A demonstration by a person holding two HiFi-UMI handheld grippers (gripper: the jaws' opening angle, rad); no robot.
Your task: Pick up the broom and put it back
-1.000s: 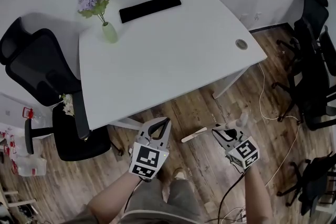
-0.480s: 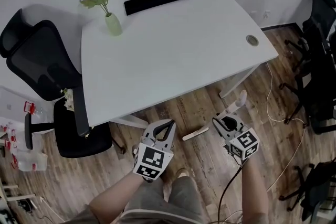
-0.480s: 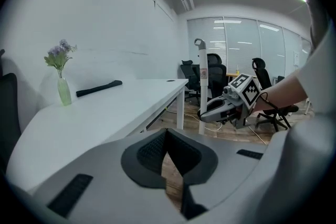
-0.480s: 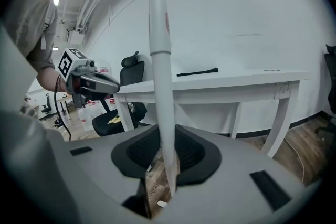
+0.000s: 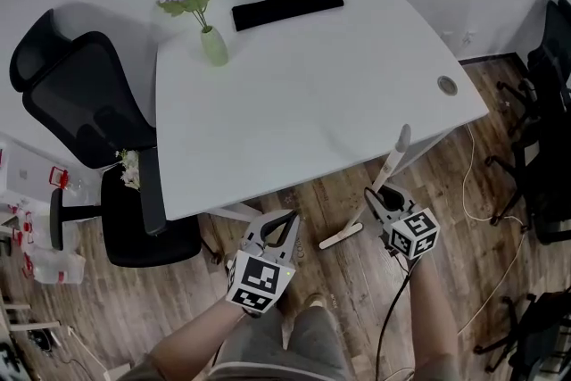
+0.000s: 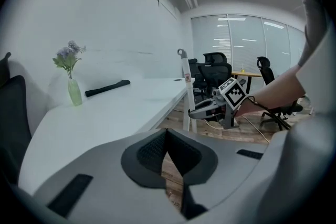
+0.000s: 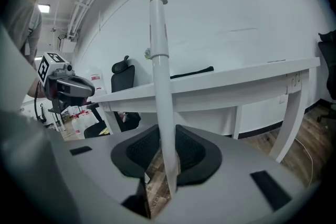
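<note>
Broom (image 5: 393, 158): its pale handle slants through the lower right of the head view, from the floor (image 5: 339, 281) up across the front edge of the desk (image 5: 312, 103). No brush head can be made out. The right gripper (image 5: 372, 195) is clamped on the handle partway up; in its own view the shaft (image 7: 160, 86) runs straight between the pads. The left gripper (image 5: 287, 219), at lower centre, has its jaws together on nothing. The pick-up looks done, and the carry back is the step in hand. Next calls for a firm hold and swinging the top end clear of the desk; the storage spot is not in view.
</note>
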